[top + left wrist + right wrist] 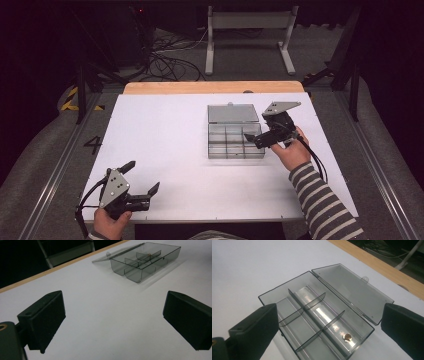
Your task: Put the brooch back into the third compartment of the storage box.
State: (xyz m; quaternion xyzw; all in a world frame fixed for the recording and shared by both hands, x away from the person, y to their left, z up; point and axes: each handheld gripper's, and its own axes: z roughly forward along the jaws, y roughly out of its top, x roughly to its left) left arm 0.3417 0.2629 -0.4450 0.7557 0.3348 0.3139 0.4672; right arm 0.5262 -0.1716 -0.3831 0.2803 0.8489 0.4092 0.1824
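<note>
Black jaws of the right tool (329,335) stand spread over a smoky clear plastic compartment box (312,315) on the white counter (160,150), its hinged lid (352,290) lying open and flat behind it. One small brass-coloured part (347,337) sits in a corner compartment. Near the counter's front edge, well apart from the box, the left tool (142,180) rests spread and empty. Thin, rigid and probably light, the box would likely skid if nudged; its outer walls look the surest hold, while the tiny part calls for a careful fingertip pinch.
</note>
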